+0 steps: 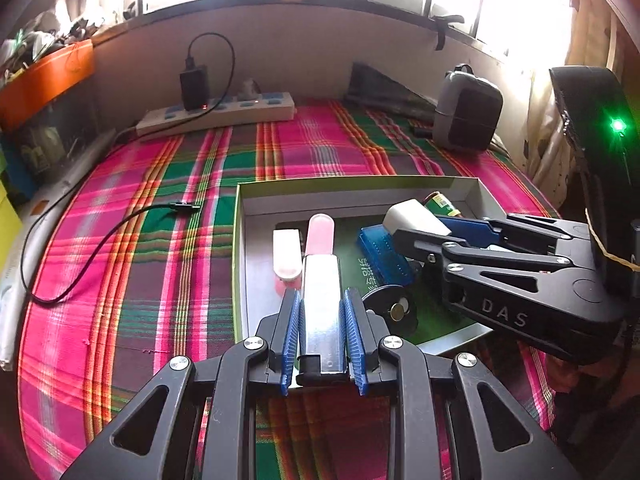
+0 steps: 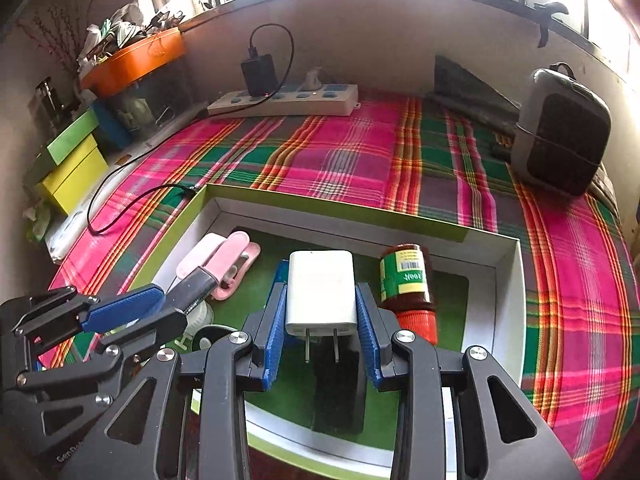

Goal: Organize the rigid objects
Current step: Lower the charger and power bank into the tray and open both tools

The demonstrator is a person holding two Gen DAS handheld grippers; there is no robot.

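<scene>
- While both grippers hang over the open tray (image 2: 516,280), each is clamped on an item: the left gripper (image 1: 322,320) grips a silver-and-pink clip-like tool (image 1: 321,280), and the right gripper (image 2: 322,320) grips a white USB charger (image 2: 321,288) with its two prongs pointing back toward the camera.
- Left of the left gripper's load, a pale pink cap-like piece (image 1: 287,254) lies on the tray floor; to its right sit a blue ridged block (image 1: 384,258) and a black round part (image 1: 394,310) with a metal centre.
- Just right of the right gripper, a small dark bottle (image 2: 406,284) with a green label and red cap lies on its side, inside the tray.
- Under the charger, a black rectangular block (image 2: 340,392) rests on the tray's green floor.
- Beyond both grippers, the tray sits on a plaid cloth (image 2: 352,160) covering the desk; further off stand a white power strip (image 2: 288,102) with a black adapter (image 2: 259,72) plugged in, and a grey speaker-like device (image 2: 560,136) to the right.
- A black cable (image 1: 92,252) trails across the cloth, left of the left gripper.
</scene>
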